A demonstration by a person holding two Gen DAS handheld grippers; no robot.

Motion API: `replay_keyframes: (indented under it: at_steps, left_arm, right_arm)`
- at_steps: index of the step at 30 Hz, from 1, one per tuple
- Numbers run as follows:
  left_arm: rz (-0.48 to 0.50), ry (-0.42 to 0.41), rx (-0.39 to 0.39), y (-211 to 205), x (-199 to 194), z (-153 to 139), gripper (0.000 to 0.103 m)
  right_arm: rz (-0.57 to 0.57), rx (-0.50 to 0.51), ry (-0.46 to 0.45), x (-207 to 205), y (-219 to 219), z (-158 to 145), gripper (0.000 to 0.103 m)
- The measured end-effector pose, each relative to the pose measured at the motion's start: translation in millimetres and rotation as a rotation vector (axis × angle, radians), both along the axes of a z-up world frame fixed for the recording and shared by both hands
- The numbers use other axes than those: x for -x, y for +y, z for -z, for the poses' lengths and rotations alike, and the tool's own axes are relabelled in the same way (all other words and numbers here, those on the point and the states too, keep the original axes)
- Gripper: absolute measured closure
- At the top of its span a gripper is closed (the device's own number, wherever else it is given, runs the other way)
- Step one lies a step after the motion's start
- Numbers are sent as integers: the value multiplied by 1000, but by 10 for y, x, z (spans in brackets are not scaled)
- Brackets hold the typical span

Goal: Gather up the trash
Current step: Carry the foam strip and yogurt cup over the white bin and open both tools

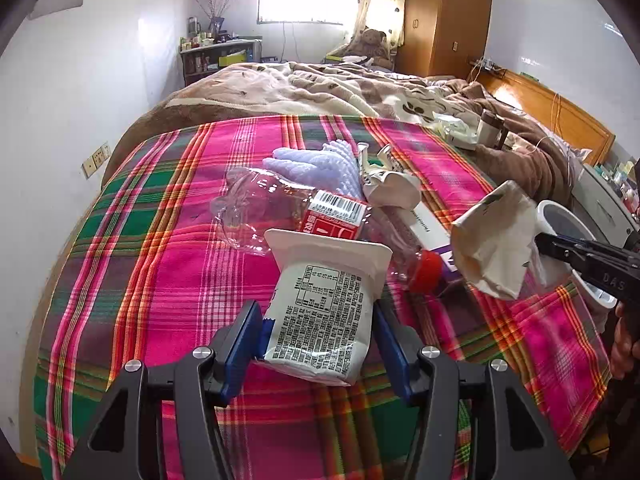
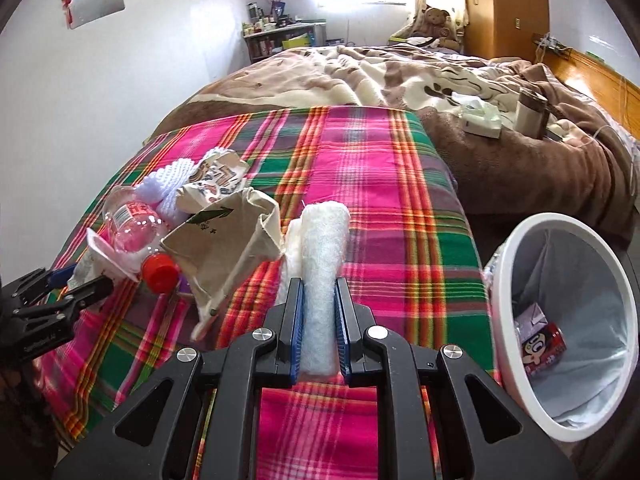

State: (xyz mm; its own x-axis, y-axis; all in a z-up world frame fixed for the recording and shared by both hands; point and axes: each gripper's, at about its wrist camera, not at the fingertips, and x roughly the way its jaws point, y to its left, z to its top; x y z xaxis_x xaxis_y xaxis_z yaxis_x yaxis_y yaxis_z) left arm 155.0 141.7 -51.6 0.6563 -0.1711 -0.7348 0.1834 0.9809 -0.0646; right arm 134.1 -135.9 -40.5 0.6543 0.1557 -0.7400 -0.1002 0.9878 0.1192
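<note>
Left wrist view: the left gripper (image 1: 316, 334) has its blue pads against both sides of a white cup (image 1: 320, 312) lying on the plaid cloth (image 1: 160, 280) — just behind the cup lie a clear bottle (image 1: 288, 208) and a paper bag (image 1: 496, 236).

Right wrist view: the right gripper (image 2: 319, 320) pinches a white tissue roll (image 2: 322, 264) narrowly — the bin (image 2: 568, 320) stands right of the cloth.
</note>
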Motion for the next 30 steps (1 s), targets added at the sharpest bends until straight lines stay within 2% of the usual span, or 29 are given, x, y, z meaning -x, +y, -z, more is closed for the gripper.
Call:
replay_keyframes:
  at_steps: [15, 30]
  left_arm:
    - [27, -60, 91, -329, 264, -277, 46]
    - [138, -106, 110, -1128, 309, -541, 46]
  right_arm:
    - [13, -44, -85, 225, -199, -190, 88]
    - [76, -80, -148, 449, -697, -353, 88]
